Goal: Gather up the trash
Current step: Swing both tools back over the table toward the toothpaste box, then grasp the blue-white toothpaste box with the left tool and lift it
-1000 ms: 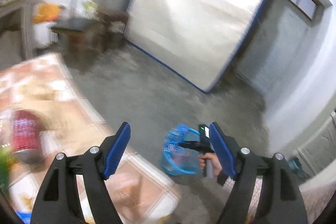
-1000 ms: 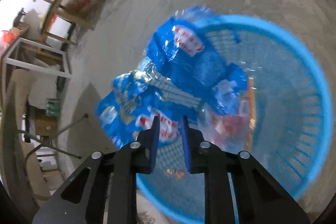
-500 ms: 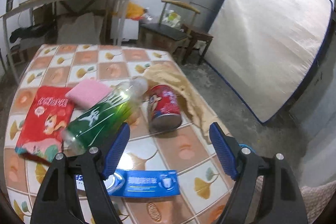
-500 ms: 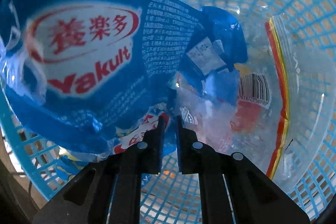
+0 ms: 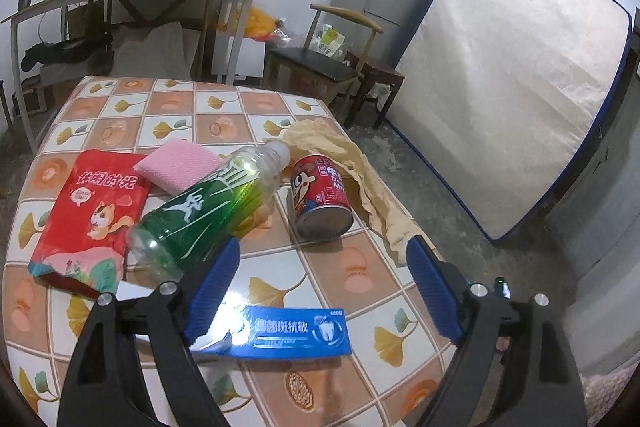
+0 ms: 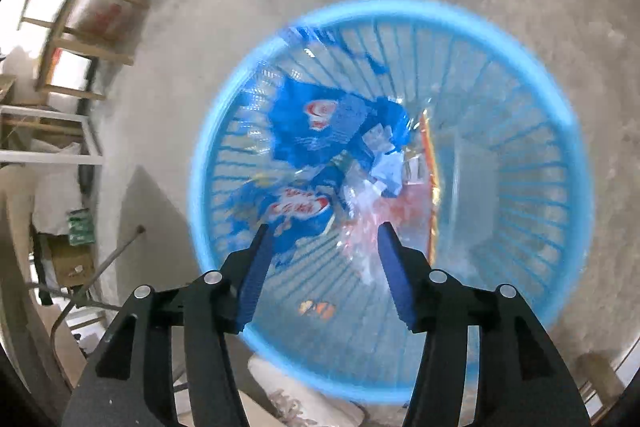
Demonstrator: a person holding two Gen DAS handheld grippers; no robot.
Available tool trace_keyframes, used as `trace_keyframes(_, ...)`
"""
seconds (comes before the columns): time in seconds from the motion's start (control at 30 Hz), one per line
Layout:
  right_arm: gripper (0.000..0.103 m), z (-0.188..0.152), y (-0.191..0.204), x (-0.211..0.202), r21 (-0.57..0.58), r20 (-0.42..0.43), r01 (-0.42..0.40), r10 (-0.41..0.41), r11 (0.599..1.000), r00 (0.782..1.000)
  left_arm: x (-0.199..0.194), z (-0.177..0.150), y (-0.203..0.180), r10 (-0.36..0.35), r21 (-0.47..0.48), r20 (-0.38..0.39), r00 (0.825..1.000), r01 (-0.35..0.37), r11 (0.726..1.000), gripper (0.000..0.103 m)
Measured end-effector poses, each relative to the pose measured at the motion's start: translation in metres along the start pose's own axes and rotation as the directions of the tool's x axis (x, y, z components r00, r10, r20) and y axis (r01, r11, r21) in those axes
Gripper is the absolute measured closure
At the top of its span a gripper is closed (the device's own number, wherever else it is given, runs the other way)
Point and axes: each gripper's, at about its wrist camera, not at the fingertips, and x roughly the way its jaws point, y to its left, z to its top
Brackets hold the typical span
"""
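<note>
Above the table, the far tiled rows lie bare, while the near half is crowded: red snack bag, pink sponge, green bottle, red can and crumpled brown paper lie close together. A bare strip separates these from the blue toothpaste box. The blue basket gapes upward, blue wrappers filling its left side, its right side roomier.

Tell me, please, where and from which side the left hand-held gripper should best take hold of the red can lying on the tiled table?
Probably across the middle of the red can. It lies on its side, base toward the camera, so its curved flanks face left and right. The open left hand-held gripper could come from above, one finger on each flank. The green bottle lies close on its left, so that finger needs care.
</note>
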Motion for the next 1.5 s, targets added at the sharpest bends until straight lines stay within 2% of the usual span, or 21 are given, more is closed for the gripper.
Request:
trace_keyframes(0.1, 0.045, -0.025, 0.012, -0.054, -0.056, 0.093, -0.026, 0.031, 0.998, 0.995, -0.016, -0.004, 0.008, 0.008, -0.005, 0.025, 1.000, -0.008, 1.000, 0.016)
trace_keyframes(0.17, 0.036, -0.039, 0.024, -0.088, -0.104, 0.146, -0.037, 0.052, 0.994, 0.988, -0.028, -0.009, 0.015, 0.023, -0.013, 0.041, 0.999, -0.023, 1.000, 0.014)
trace_keyframes(0.3, 0.024, -0.086, 0.080, -0.151, -0.252, 0.262, -0.035, 0.103, 0.967, 0.960, -0.055, -0.024, 0.036, 0.066, -0.037, 0.054, 0.996, -0.064, 0.997, 0.010)
trace_keyframes(0.4, 0.017, -0.140, 0.126, -0.193, -0.396, 0.319, -0.021, 0.159, 0.918, 0.934, -0.072, -0.039, 0.053, 0.112, -0.047, 0.054, 0.992, -0.109, 0.993, 0.008)
trace_keyframes(0.5, 0.015, -0.172, 0.160, -0.218, -0.498, 0.325, -0.041, 0.230, 0.866, 0.917, -0.083, -0.057, 0.069, 0.135, -0.058, 0.042, 0.990, -0.132, 0.990, 0.008)
trace_keyframes(0.57, 0.015, -0.198, 0.185, -0.232, -0.573, 0.295, -0.094, 0.312, 0.814, 0.903, -0.087, -0.069, 0.077, 0.139, -0.072, 0.034, 0.990, -0.137, 0.988, 0.007)
trace_keyframes(0.67, 0.015, -0.232, 0.224, -0.237, -0.670, 0.203, -0.192, 0.426, 0.717, 0.882, -0.087, -0.085, 0.089, 0.136, -0.104, 0.019, 0.990, -0.134, 0.986, 0.007)
trace_keyframes(0.77, 0.015, -0.263, 0.273, -0.232, -0.748, 0.070, -0.289, 0.504, 0.597, 0.861, -0.080, -0.100, 0.097, 0.091, -0.144, 0.008, 0.996, -0.089, 0.986, 0.007)
trace_keyframes(0.87, 0.017, -0.289, 0.330, -0.211, -0.794, -0.065, -0.354, 0.510, 0.494, 0.858, -0.069, -0.110, 0.097, 0.048, -0.155, 0.013, 0.999, -0.046, 0.987, 0.007)
trace_keyframes(0.93, 0.024, -0.304, 0.357, -0.203, -0.814, -0.107, -0.364, 0.498, 0.452, 0.860, -0.060, -0.113, 0.095, 0.021, -0.151, 0.022, 1.000, -0.017, 0.988, 0.007)
trace_keyframes(0.97, 0.027, -0.307, 0.377, -0.192, -0.820, -0.126, -0.361, 0.476, 0.444, 0.871, -0.056, -0.114, 0.095, 0.014, -0.154, 0.024, 1.000, -0.010, 0.988, 0.007)
trace_keyframes(1.03, 0.034, -0.306, 0.399, -0.174, -0.810, -0.181, -0.397, 0.460, 0.432, 0.869, -0.047, -0.114, 0.094, -0.020, -0.167, 0.027, 0.999, 0.024, 0.986, 0.014)
trace_keyframes(1.07, 0.040, -0.302, 0.410, -0.163, -0.799, -0.199, -0.412, 0.453, 0.438, 0.869, -0.042, -0.114, 0.096, -0.036, -0.179, 0.024, 0.999, 0.040, 0.983, 0.016)
trace_keyframes(1.1, 0.042, -0.297, 0.423, -0.148, -0.785, -0.216, -0.416, 0.427, 0.459, 0.878, -0.039, -0.114, 0.097, -0.044, -0.192, 0.020, 0.999, 0.047, 0.980, 0.020)
trace_keyframes(1.13, 0.048, -0.295, 0.428, -0.141, -0.776, -0.230, -0.422, 0.413, 0.468, 0.881, -0.036, -0.114, 0.099, -0.060, -0.207, 0.017, 0.998, 0.062, 0.976, 0.026)
trace_keyframes(1.2, 0.053, -0.295, 0.435, -0.129, -0.749, -0.277, -0.449, 0.385, 0.487, 0.880, -0.029, -0.114, 0.105, -0.096, -0.247, 0.006, 0.995, 0.094, 0.964, 0.032)
trace_keyframes(1.3, 0.061, -0.297, 0.441, -0.105, -0.700, -0.356, -0.491, 0.343, 0.518, 0.869, -0.021, -0.115, 0.111, -0.136, -0.290, -0.006, 0.991, 0.129, 0.948, 0.038)
trace_keyframes(1.37, 0.067, -0.306, 0.434, -0.105, -0.680, -0.396, -0.513, 0.327, 0.524, 0.858, -0.018, -0.117, 0.113, -0.152, -0.303, -0.012, 0.988, 0.141, 0.942, 0.040)
trace_keyframes(1.5, 0.071, -0.324, 0.422, -0.113, -0.657, -0.472, -0.564, 0.310, 0.501, 0.825, -0.020, -0.119, 0.116, -0.171, -0.326, -0.023, 0.985, 0.154, 0.933, 0.040)
